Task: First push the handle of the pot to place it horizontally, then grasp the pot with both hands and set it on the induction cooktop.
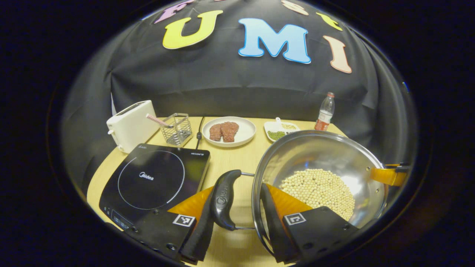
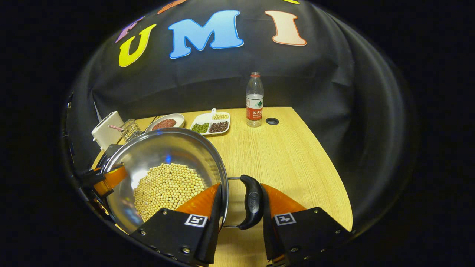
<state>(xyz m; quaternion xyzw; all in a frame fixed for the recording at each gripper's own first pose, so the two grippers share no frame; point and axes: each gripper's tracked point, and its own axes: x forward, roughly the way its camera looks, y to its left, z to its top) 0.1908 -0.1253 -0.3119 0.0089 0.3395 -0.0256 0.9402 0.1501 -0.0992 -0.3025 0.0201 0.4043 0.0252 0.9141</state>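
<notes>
A steel pot (image 1: 319, 174), partly filled with pale beans (image 1: 319, 189), is seen at 4 o'clock of the induction cooktop (image 1: 156, 181). Each side handle (image 1: 223, 198) is straddled by the left gripper (image 1: 237, 218) and right gripper (image 2: 239, 215); whether the fingers press cannot be told. The pot is judged heavy, rigid and slippery; the black handles are the best hold.
</notes>
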